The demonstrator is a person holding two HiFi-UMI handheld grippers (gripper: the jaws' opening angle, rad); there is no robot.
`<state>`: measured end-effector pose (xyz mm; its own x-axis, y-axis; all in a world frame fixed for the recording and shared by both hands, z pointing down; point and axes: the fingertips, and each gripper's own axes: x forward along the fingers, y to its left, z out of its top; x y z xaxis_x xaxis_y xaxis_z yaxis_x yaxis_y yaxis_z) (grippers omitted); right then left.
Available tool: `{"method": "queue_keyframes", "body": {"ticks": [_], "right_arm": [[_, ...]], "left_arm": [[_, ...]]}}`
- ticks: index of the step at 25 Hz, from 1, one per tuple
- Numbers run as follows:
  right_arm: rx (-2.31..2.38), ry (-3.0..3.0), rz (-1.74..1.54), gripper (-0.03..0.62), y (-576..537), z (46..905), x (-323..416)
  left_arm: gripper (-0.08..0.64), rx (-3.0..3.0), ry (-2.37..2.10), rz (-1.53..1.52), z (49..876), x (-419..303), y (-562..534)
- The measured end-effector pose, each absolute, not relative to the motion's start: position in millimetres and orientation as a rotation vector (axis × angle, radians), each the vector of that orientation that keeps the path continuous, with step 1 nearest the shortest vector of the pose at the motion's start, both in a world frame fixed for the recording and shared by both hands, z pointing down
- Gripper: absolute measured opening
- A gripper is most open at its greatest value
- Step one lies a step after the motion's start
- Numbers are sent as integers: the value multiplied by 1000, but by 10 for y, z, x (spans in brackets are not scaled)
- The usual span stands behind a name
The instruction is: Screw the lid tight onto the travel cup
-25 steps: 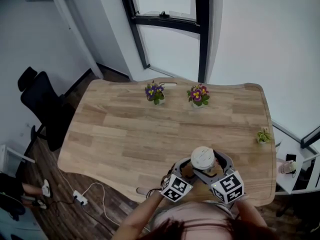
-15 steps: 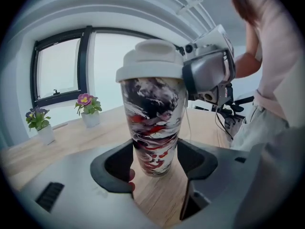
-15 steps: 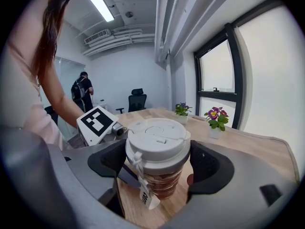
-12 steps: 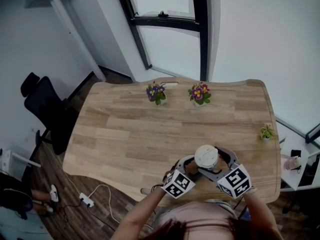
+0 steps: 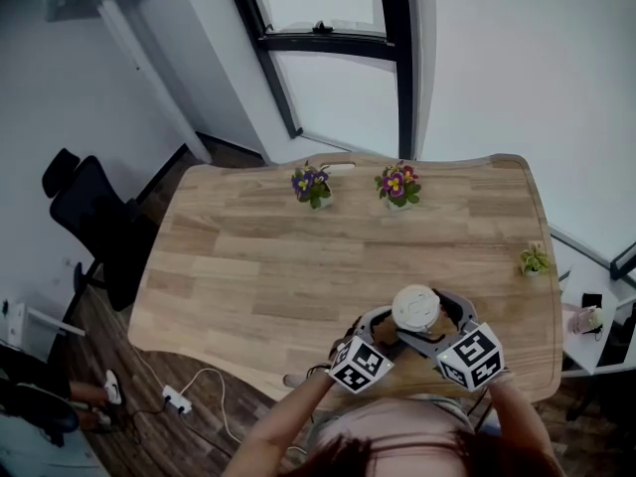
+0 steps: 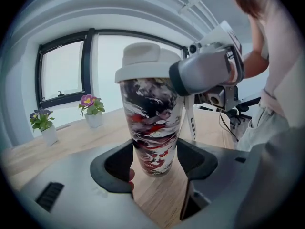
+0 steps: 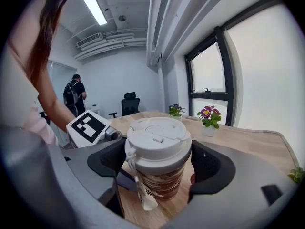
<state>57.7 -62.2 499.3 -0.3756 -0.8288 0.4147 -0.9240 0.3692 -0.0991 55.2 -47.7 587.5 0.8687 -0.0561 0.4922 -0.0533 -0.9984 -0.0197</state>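
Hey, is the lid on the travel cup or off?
On. The white lid sits squarely on top of the upright cup, covering its mouth. Whether it is screwed tight cannot be told.

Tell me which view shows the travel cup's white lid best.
Right gripper view: the lid fills the centre, with its top face, tab and rim clear. The left gripper view shows it only side-on, and the head view shows just a small white disc.
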Motion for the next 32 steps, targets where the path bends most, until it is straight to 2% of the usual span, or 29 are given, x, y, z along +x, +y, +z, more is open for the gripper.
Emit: {"method": "queue_keyframes", "body": {"ticks": [7,16,25,32], "right_arm": [[1433,-2373,453,383,-616,4970,570],[1702,-2283,402,383,-652,4956,590],[1483,-2329,410,383,-599,4961,587],[1570,-2299,385,382,-604,4945,606]], "left_arm": [[285,-2993,-13,-816,5873,546,-481],[285,-2967,255,-856,5877,546,-496],[259,-2928,-21,-854,5905,470,-489],[250,-2943,104,-849,5887,472,-490]]}}
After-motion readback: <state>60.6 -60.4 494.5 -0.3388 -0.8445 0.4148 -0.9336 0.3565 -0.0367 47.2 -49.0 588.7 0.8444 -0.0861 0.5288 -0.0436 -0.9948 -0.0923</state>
